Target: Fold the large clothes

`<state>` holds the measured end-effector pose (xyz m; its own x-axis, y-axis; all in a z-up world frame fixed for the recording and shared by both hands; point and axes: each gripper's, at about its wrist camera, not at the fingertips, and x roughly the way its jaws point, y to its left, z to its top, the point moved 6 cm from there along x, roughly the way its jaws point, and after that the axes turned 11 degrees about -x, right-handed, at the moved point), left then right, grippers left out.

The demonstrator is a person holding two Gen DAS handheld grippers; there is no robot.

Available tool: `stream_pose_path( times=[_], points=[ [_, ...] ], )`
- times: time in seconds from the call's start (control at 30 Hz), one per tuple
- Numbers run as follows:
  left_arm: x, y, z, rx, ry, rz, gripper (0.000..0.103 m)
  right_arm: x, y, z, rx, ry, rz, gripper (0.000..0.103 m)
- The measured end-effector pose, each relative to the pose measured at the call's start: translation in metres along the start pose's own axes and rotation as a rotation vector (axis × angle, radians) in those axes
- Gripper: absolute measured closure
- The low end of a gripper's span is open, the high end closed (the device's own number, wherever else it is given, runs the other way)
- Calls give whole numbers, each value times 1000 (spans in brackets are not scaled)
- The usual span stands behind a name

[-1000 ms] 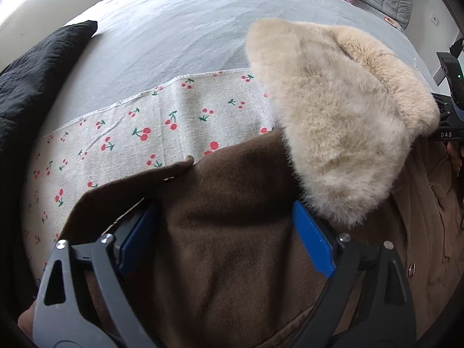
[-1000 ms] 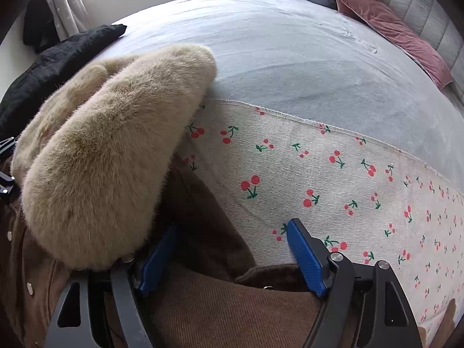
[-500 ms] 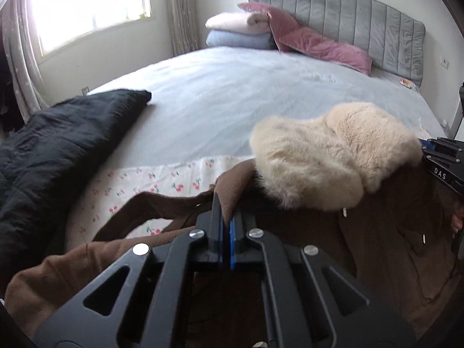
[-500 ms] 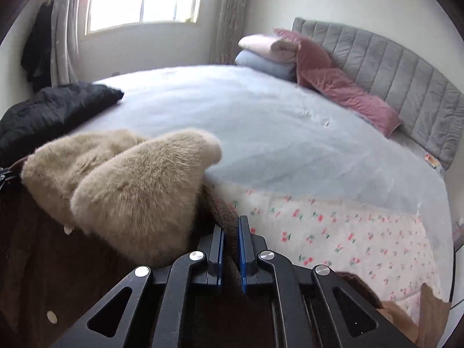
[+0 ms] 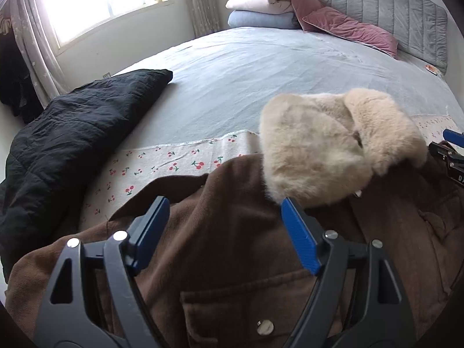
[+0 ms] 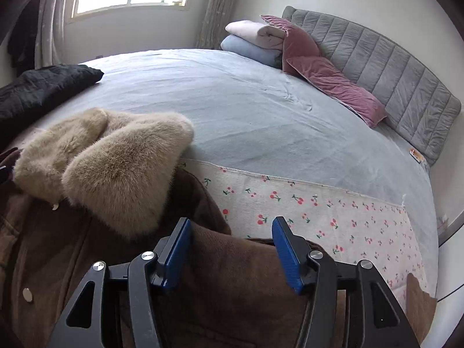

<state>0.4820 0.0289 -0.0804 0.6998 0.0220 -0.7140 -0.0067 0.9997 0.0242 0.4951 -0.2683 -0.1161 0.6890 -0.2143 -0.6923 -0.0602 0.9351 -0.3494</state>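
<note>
**A:** Where do you stand with the coat?

**B:** Your left gripper (image 5: 223, 217) is spread wide, both blue pads apart and nothing pinched between them. The brown coat (image 5: 232, 246) lies directly under it, its fur collar (image 5: 327, 145) just ahead and to the right of the right pad. Your right gripper (image 6: 230, 240) is spread as well, hovering over the coat's far shoulder edge, with the collar ahead to its left and the cherry-print cloth (image 6: 333, 217) ahead to its right.

**A:** So which step is that?

**B:** It looks like you are between grips: the upper part of the coat is laid down near the edge of the bed (image 5: 261, 72), and no fold is being carried right now. The black jacket (image 5: 72, 133) sits well off to the left, untouched.

**A:** What changed?

**B:** Half a second ago both grippers were pressed together on brown fabric near the collar. Now both have let go and the coat has settled flat.

**A:** And next?

**B:** You probably need fresh holds, likely on a sleeve or side edge. Pinch only one layer of the thick cloth, and keep the bulky collar from rolling over as you fold inward.
</note>
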Motion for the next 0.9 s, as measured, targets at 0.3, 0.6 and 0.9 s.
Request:
stream_pose_path(
  times=[0.3, 0.6, 0.9],
  points=[
    [-84, -38, -48, 56, 39, -184, 21, -53, -121, -74, 87, 155, -336, 42],
    [-120, -65, -95, 138, 96, -267, 21, -27, -241, -195, 362, 511, -476, 42],
    [-129, -73, -121, 108, 163, -280, 21, -41, -234, -212, 331, 479, -458, 94]
  ],
)
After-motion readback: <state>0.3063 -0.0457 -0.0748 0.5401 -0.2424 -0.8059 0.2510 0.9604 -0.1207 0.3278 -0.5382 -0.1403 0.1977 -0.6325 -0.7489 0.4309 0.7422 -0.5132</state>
